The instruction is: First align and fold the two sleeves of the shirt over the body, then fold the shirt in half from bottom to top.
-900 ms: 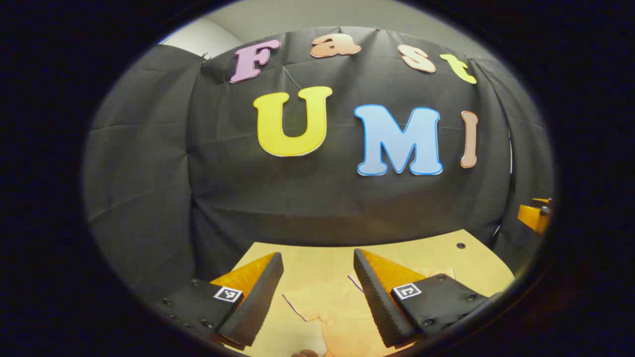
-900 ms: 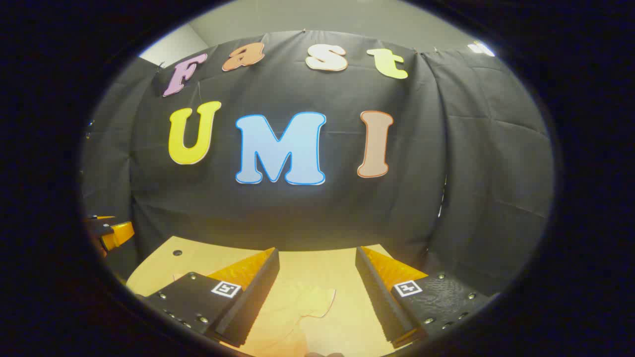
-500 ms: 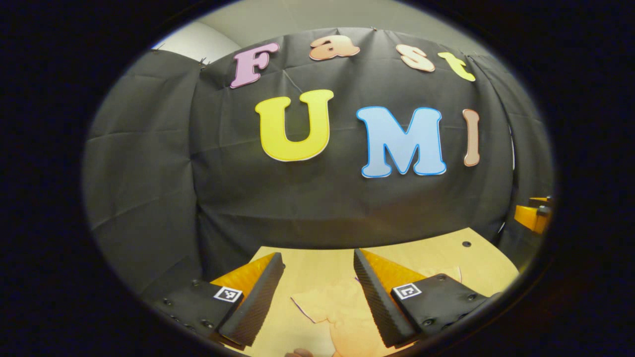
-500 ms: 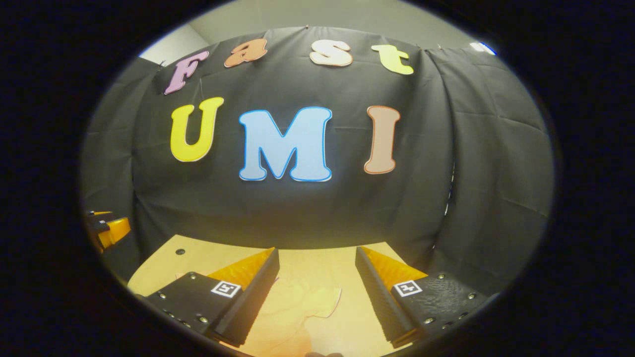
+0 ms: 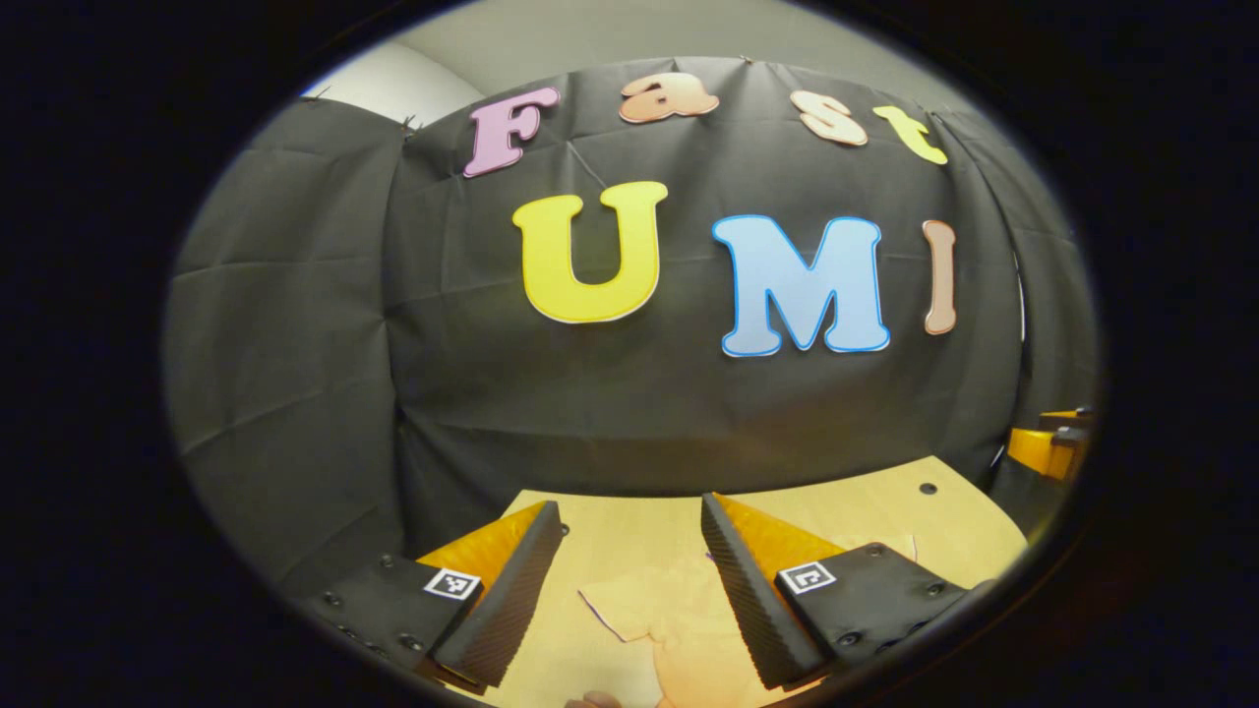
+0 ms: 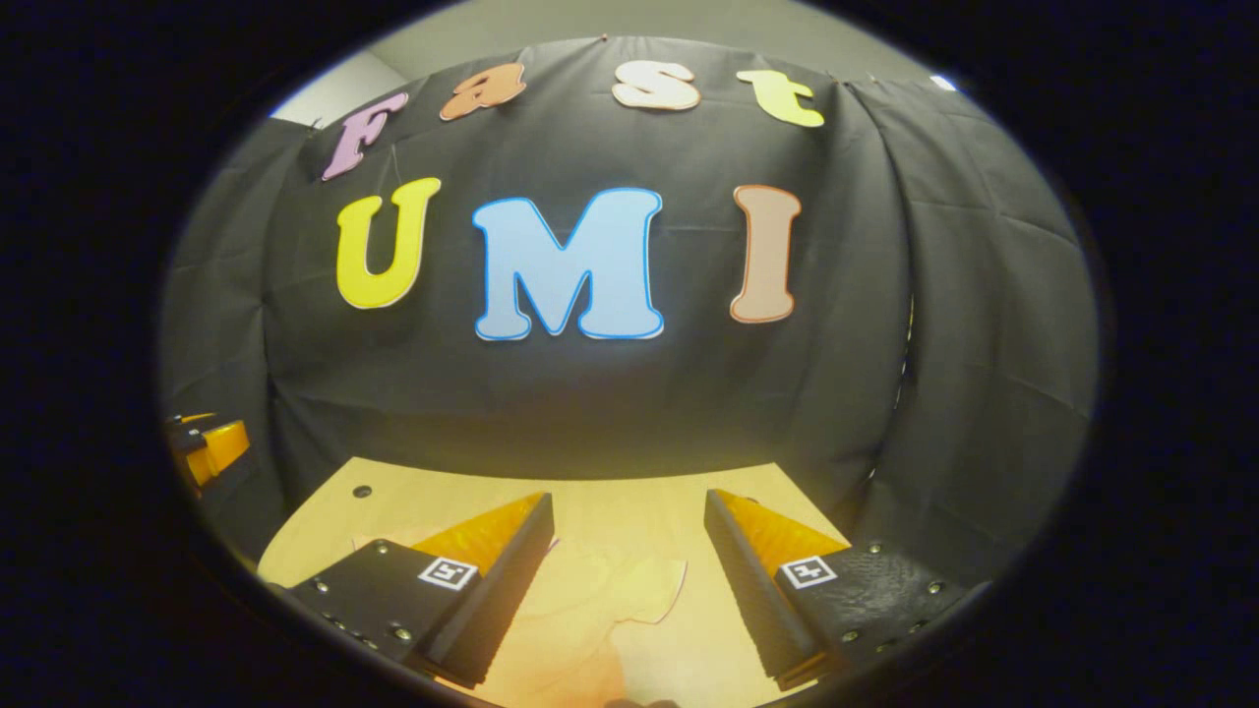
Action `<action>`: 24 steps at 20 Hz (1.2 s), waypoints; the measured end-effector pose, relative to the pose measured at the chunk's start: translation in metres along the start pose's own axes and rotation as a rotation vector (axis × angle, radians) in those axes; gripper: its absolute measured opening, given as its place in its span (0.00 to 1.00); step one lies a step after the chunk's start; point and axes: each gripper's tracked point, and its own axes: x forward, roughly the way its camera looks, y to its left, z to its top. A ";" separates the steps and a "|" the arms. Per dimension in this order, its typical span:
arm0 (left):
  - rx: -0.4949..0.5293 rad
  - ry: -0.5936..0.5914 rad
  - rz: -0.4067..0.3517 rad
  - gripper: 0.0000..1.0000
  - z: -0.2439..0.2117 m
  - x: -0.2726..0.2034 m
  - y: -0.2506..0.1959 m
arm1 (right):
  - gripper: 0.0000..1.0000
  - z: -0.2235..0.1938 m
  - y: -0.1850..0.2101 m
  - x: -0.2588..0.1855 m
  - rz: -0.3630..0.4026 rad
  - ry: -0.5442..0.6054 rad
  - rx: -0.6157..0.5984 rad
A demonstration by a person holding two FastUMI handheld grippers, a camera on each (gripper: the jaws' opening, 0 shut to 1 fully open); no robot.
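Your left tongs [image 5: 629, 580] hang above the desk [image 5: 846, 506] with the two fingers [image 5: 511, 590] spread wide, gripping nothing. In the left gripper view, the gap between them frames the shirt [image 5: 679, 629], a pale peach garment lying flat on the light wood. One sleeve [image 5: 615, 605] points out toward 9 o'clock from the body, and its thin dark edging shows along the hem. A bit more of the shirt's fabric peeks out past the finger on the 3 o'clock side. At 6 o'clock, right on the lower rim, a sliver of a hand [image 5: 595, 699] shows.

Your right tongs [image 6: 629, 580] are released as well, fingers [image 6: 497, 590] well apart and clear of the cloth. In the right gripper view, the shirt [image 6: 590, 619] lies below the gap, with a sleeve [image 6: 654, 595] reaching toward 3 o'clock and ending in a curved hem. The cloth runs on under the finger at 9 o'clock.

Farther out, the desk carries a small dark hole [image 6: 362, 491] near its back edge at about 10 o'clock in the right gripper view; the same kind of hole [image 5: 928, 488] sits at 2 o'clock in the left gripper view. Each view catches the other tongs at its side rim, too cut off to tell how they stand. Behind the desk stands the black cloth wall [image 5: 629, 413], wrinkled and hung in panels, with a pale ceiling [image 6: 649, 29] above it at 12 o'clock.
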 end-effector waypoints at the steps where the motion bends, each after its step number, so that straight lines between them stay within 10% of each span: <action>1: 0.000 0.000 0.000 0.94 -0.001 0.000 -0.001 | 0.96 -0.008 0.000 0.007 0.001 0.019 0.007; 24: 0.002 0.044 0.099 0.94 -0.007 0.001 0.016 | 0.97 -0.268 -0.047 0.192 -0.078 0.639 0.051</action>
